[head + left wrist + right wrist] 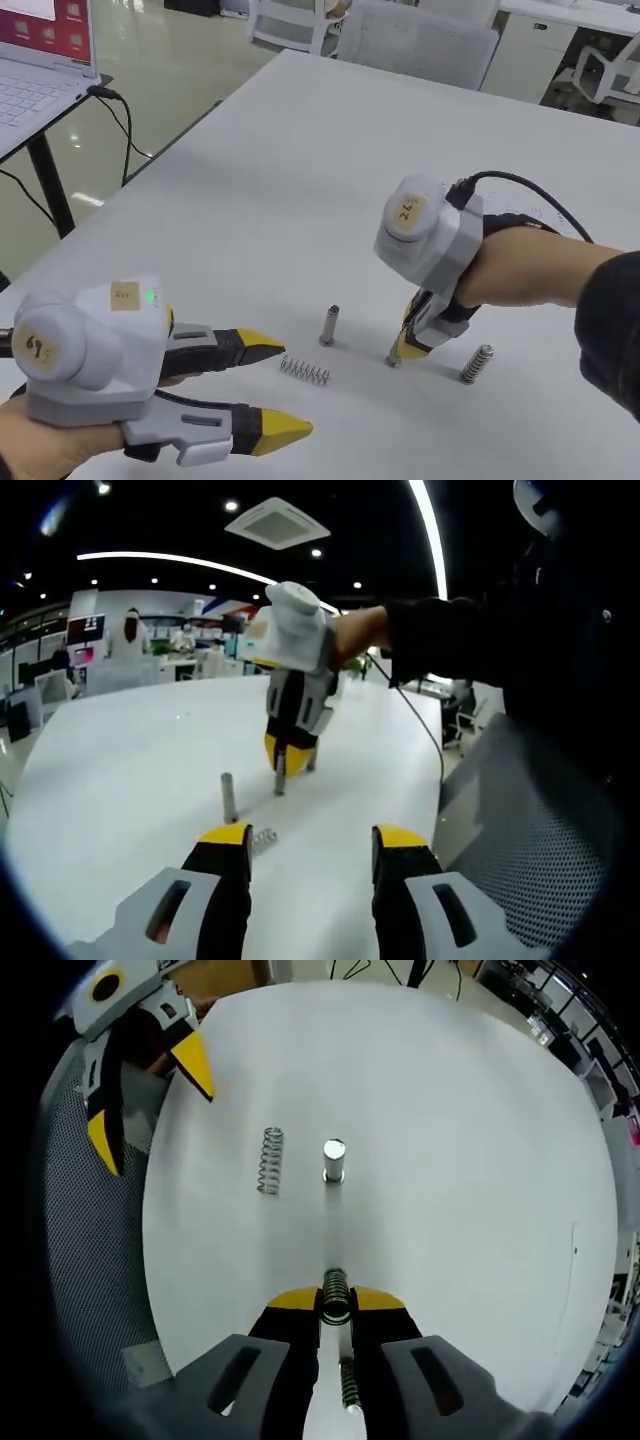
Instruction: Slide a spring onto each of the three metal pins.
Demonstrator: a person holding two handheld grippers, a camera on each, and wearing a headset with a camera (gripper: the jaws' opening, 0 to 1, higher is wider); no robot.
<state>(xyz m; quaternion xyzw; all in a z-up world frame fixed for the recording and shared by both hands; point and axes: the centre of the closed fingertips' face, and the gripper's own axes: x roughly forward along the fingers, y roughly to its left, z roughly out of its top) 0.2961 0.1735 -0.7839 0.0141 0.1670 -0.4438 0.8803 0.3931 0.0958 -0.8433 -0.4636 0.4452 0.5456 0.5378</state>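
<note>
Left gripper (278,388) hovers low over the white table (300,150), jaws wide apart and empty. Just ahead of it, a loose spring (305,371) lies flat beside a bare upright pin (329,326). Right gripper (401,352) points down at the table, jaws closed on a second spring (335,1295). A third spring (477,363) rests tilted nearby; whether a pin is inside it cannot be told.

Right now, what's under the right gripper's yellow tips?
A spring, pinched between the right gripper's tips. Below it the bottom of a metal pin shows, standing on the white table. The pin's top is hidden by the spring and jaws.
</note>
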